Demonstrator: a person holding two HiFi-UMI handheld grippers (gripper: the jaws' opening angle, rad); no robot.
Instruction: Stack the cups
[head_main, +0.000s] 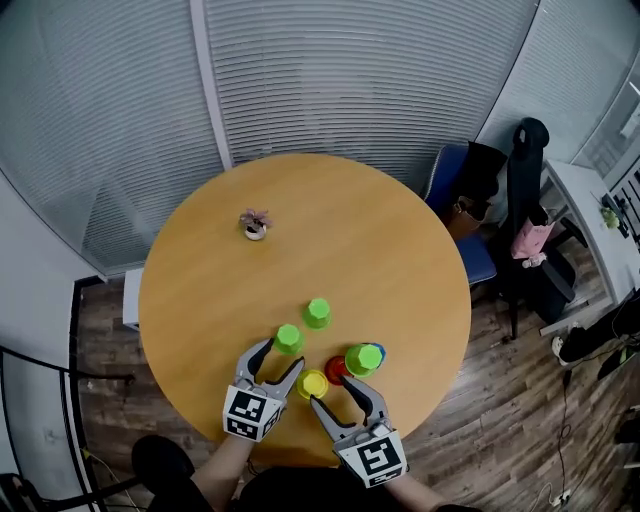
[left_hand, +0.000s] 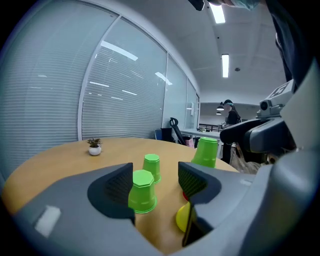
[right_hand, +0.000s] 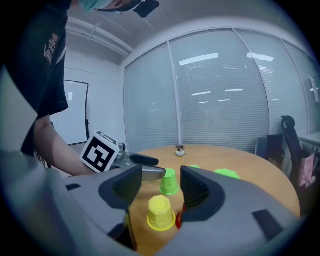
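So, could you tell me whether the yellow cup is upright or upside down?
Upside down: the yellow cup sits wide rim down, with its closed base on top.

Blue cup (head_main: 379, 350): covered by green cup (head_main: 364, 357), edge only. Red cup (head_main: 335, 368): partly covered by neighbours in head view, reduced to a sliver behind a jaw in both gripper views. Yellow cup (left_hand: 181, 218): half hidden behind a jaw in left gripper view. Plant (head_main: 255, 224): too small for detail. Forearms (head_main: 228, 468): cut off at bottom edge.
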